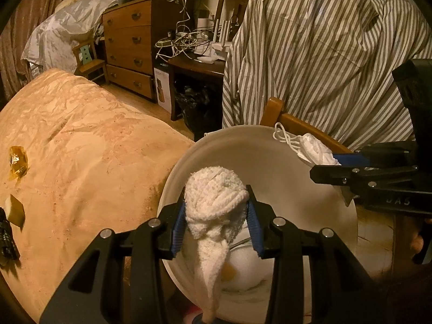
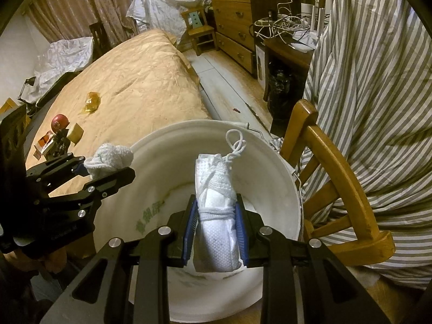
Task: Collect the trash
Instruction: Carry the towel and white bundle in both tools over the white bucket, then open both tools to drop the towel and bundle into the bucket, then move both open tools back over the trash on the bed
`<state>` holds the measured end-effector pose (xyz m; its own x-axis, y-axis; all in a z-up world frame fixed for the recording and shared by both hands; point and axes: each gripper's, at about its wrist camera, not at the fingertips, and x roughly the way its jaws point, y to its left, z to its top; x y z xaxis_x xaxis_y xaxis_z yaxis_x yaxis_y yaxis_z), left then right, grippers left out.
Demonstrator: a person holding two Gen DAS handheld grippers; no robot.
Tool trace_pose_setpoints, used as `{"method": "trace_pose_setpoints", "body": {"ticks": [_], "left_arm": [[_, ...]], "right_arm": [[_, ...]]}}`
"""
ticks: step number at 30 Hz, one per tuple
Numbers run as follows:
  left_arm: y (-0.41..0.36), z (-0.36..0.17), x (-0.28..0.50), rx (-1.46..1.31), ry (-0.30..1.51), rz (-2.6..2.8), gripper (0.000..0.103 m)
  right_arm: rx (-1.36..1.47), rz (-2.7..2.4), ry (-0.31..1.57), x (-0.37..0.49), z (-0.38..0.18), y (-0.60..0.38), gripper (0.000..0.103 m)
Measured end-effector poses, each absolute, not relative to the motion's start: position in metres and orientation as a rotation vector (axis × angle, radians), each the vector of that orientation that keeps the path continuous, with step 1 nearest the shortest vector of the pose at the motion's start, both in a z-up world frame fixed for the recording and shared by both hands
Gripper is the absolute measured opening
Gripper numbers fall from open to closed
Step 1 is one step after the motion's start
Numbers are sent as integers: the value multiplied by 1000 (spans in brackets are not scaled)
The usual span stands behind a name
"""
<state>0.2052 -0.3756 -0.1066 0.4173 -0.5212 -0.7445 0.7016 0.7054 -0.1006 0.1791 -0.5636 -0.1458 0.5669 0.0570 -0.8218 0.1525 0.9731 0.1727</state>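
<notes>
- I hold two grippers over a white bucket (image 2: 151, 156) that stands between a bed (image 1: 89, 145) and a wooden chair (image 2: 334, 167).
- My left gripper (image 1: 216, 210) has a balled white towel (image 1: 216, 197) between its blue pads; the pads lie against its sides, though how firmly they press I cannot tell. Its tail hangs down into the bucket.
- My right gripper (image 2: 216, 224) is clamped on a folded face mask (image 2: 216, 216) bound with its own ear cord (the loops stick up past the fingertips).
- Both pieces hang above the bucket's mouth, so I judge this the drop step.
- Next I need to spread both sets of fingers and let the pieces fall inside.
- More wrappers (image 2: 93, 102) lie well apart on the bed, not yet collected.
</notes>
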Motion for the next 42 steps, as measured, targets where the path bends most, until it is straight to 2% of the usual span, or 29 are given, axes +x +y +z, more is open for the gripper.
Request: {"method": "trace_pose_setpoints", "body": {"ticks": [3, 4, 18, 21, 23, 28, 32, 42], "left_arm": [[-374, -104, 204, 239, 819, -755, 69], [-373, -103, 203, 240, 810, -749, 71], [-362, -98, 201, 246, 790, -745, 72], [-343, -95, 200, 237, 770, -728, 72], [-324, -94, 201, 221, 765, -709, 72], [-258, -96, 207, 199, 742, -616, 74], [-193, -98, 220, 146, 749, -527, 75], [-17, -108, 298, -89, 806, -240, 75]], "right_arm": [[239, -65, 961, 179, -144, -565, 35], [244, -69, 955, 178, -143, -567, 41], [243, -55, 900, 172, -132, -560, 46], [212, -32, 849, 165, -120, -540, 51], [185, -15, 806, 160, -112, -524, 59], [142, 74, 698, 151, -100, -466, 75], [125, 180, 662, 158, -104, -407, 80], [129, 375, 734, 213, -134, -283, 80]]}}
